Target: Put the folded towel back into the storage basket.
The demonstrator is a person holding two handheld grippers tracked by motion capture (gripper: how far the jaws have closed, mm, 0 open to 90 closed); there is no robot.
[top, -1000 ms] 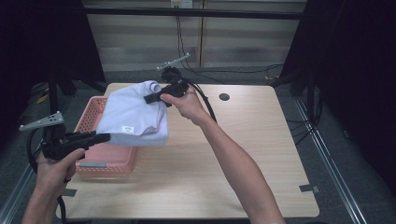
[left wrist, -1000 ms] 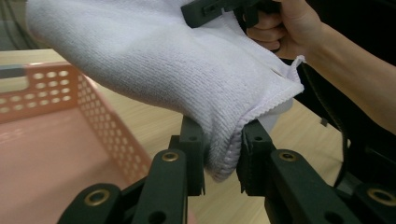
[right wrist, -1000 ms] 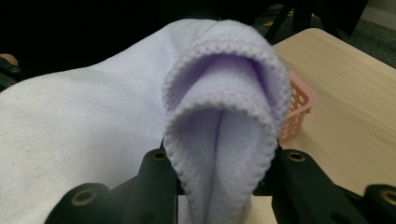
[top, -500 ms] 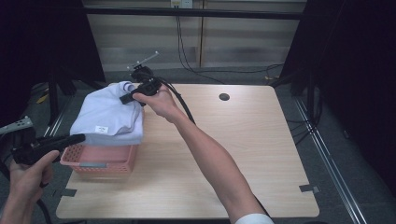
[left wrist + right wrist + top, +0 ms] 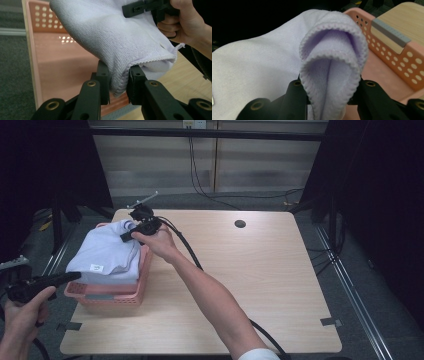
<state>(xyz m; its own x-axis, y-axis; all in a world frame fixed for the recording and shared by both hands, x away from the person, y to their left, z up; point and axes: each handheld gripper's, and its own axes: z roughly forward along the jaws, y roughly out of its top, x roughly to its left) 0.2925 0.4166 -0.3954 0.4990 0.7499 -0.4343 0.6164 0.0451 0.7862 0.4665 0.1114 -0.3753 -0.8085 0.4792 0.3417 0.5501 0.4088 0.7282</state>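
Left black two-jaw gripper (image 5: 70,276), high view: held low at the table's near-left corner, jaw tips at the near edge of the folded pale-lilac terry towel (image 5: 107,252). Right black two-jaw gripper (image 5: 126,236) is on the towel's far edge, the person's right hand (image 5: 156,240) wrapped round its grip, thick black cable (image 5: 187,251) trailing back along the forearm. Towel is spread between the two grippers, over the pink perforated plastic basket (image 5: 116,296). Basket sits on the left part of the light wooden table (image 5: 260,280). Small white label (image 5: 96,268) shows near the towel's near edge.

Left gripper view: left gripper (image 5: 118,86) jaws pinched on a folded corner of the towel (image 5: 112,42), cloth squeezed between the two pads. Towel hangs clear above the basket floor (image 5: 62,65). Right hand (image 5: 186,23) and its gripper at top right, on the towel's opposite edge.

Right gripper view: right gripper (image 5: 329,93) jaws clamped on a doubled hem of the towel (image 5: 332,70); the fold bulges out into a loop above the jaws. Rest of the towel runs off to the left. Basket wall (image 5: 399,62) at right, with a grey strip (image 5: 389,32) on its rim, table behind it.
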